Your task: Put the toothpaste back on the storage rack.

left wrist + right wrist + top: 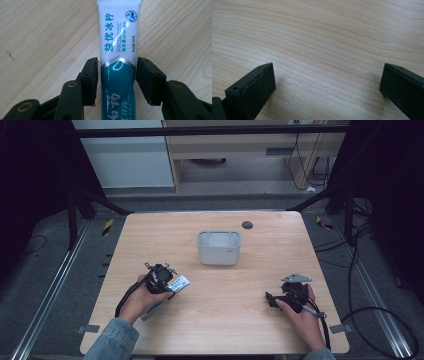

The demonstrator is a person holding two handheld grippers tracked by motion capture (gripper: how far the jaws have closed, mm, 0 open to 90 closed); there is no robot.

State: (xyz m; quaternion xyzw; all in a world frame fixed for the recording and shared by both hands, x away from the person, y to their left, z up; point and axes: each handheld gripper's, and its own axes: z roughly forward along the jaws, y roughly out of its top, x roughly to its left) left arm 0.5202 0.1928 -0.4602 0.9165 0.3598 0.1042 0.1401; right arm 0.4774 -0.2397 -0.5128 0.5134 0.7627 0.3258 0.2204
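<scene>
The left gripper sits low over the pale wood-grain counter, near its front left corner, with a toothpaste tube lying flat between its jaws. The tube is a smooth, glossy plastic strip, white at the far end with teal lettering and a small blue round emblem, turning to deep teal past a silver chevron band where the jaws meet it. The jaws are matte black blocks with ribbed inner faces; the one on the right of the left gripper view presses the tube's edge and the other is at its opposite edge, though whether that side touches I cannot tell, so the jaws are narrow around the tube. In the high view the same tube pokes out beside the left gripper.

The right gripper rests over bare counter near the front right, its jaws spread wide with nothing between them, and a grey three-cornered plate rides on top of it.

Toward the middle back stands a light grey rectangular bin with rounded corners and an open top, well apart from both grippers. A small dark round disc lies behind it.
</scene>
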